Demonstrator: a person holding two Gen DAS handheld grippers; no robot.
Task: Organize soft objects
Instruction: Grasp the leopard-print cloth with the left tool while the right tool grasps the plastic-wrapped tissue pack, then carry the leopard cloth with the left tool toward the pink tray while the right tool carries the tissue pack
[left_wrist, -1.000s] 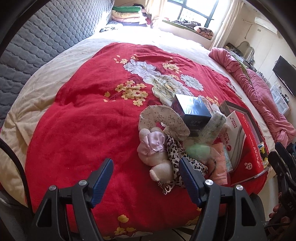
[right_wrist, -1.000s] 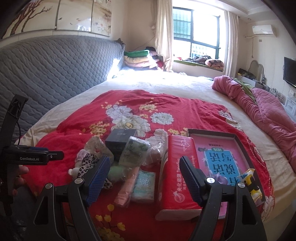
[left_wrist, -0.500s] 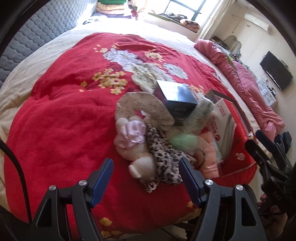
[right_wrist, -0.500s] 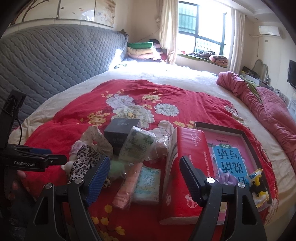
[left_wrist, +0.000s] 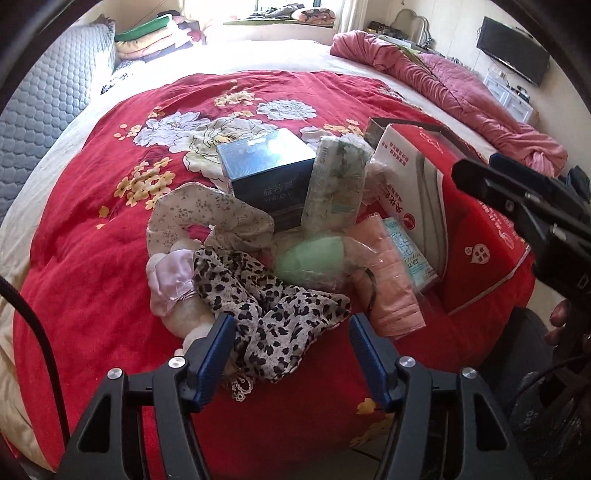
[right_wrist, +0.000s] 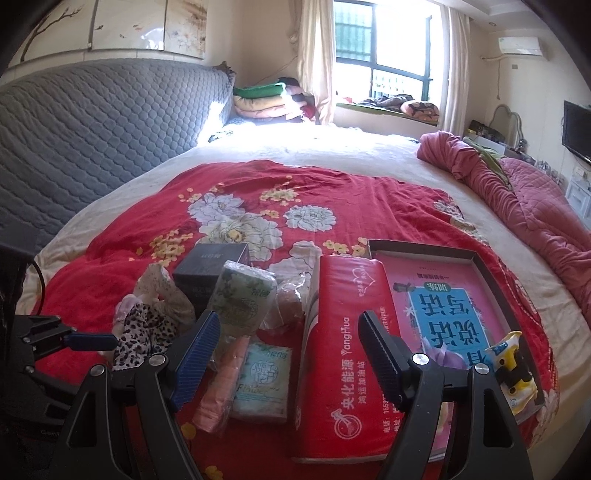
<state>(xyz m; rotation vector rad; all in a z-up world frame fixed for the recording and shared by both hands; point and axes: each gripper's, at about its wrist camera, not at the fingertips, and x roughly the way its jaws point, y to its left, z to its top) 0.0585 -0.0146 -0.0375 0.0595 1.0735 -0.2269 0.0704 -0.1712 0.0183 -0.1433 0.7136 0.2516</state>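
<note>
A pile of soft things lies on the red floral blanket (left_wrist: 85, 258). A leopard-print cloth (left_wrist: 273, 314) lies in front, beside a pale plush toy with a pink bow (left_wrist: 171, 277) and a floral fabric ring (left_wrist: 207, 218). My left gripper (left_wrist: 290, 343) is open, its fingers on either side of the leopard cloth's near end. A green sponge in plastic (left_wrist: 310, 262) and a pink towel pack (left_wrist: 391, 291) lie to the right. My right gripper (right_wrist: 288, 336) is open and empty above the tissue packs (right_wrist: 264, 380). The leopard cloth (right_wrist: 142, 334) shows there too.
A dark blue box (left_wrist: 266, 173), a green-patterned tissue pack (left_wrist: 340, 177) and a red tissue carton (right_wrist: 343, 332) crowd the pile. An open tray with a pink book (right_wrist: 443, 314) and a yellow toy (right_wrist: 513, 365) sits right. A pink quilt (right_wrist: 517, 192) lies far right.
My left gripper has swung right and moved in close over the pile, so the leopard cloth now sits between its fingers. My right gripper has shifted slightly forward.
</note>
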